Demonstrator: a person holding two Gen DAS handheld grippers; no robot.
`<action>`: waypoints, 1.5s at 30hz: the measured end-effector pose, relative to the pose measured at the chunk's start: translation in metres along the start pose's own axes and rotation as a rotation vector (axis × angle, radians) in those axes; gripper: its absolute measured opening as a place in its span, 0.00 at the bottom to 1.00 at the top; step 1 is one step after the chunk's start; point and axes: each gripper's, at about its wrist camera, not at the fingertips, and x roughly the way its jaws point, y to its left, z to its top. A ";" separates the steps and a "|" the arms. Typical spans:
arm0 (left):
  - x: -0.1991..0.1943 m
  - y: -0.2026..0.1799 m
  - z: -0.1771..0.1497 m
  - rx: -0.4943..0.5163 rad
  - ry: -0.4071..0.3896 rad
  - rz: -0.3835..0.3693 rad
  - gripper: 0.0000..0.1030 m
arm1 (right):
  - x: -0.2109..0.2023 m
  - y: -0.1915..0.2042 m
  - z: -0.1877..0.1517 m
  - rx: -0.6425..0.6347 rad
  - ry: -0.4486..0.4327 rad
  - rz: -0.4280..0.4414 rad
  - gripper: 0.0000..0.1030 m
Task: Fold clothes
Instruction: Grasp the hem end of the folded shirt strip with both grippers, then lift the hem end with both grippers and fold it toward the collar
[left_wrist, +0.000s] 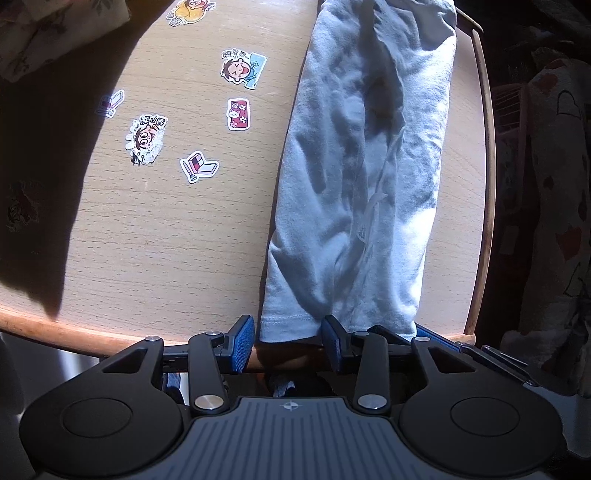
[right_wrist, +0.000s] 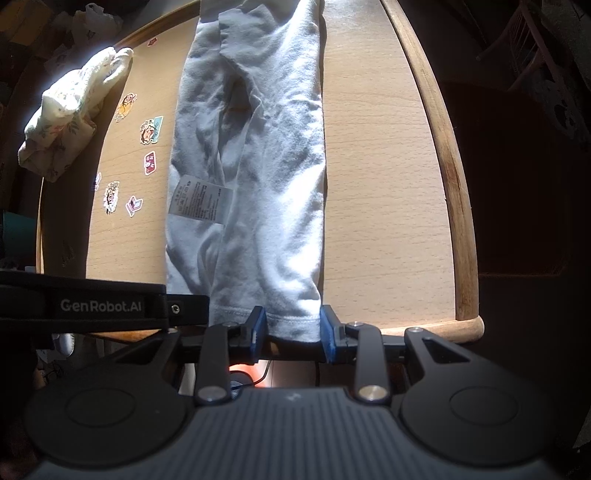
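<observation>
While both tools sit at the near edge of the table (right_wrist: 388, 177), each has its blue pads spread apart with the hem of the pale garment (right_wrist: 258, 166) lying between them, not yet pinched. The left tool (left_wrist: 288, 341) brackets the hem's left corner, cloth touching or just beside its right pad; the right tool (right_wrist: 291, 332) straddles the right corner, the fabric filling most of the gap between its pads. Neither is clenched (both read as released, poised to close).

From either tool the garment runs straight ahead, its long axis pointing directly away along the fingers, a narrow strip already doubled lengthwise, with a care label (right_wrist: 201, 201) showing on the left half. The two tools stand side by side at the same end, so neither is nearer than the other; the far end lies well apart from both.

My judgement: the coming move is to grip the hem and carry it forward over the strip toward the far end.

Off to the left lie stickers (left_wrist: 236, 114) and a bundled floral cloth (right_wrist: 70, 118).
</observation>
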 end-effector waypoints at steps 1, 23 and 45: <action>0.000 -0.005 0.007 0.007 0.010 0.012 0.18 | 0.000 0.000 0.000 -0.001 -0.002 -0.001 0.28; -0.013 -0.003 0.024 -0.061 0.019 -0.025 0.04 | -0.020 -0.001 -0.006 -0.023 -0.024 -0.023 0.04; -0.108 0.003 0.011 -0.045 0.096 -0.073 0.05 | -0.070 -0.005 -0.043 0.035 0.094 0.026 0.04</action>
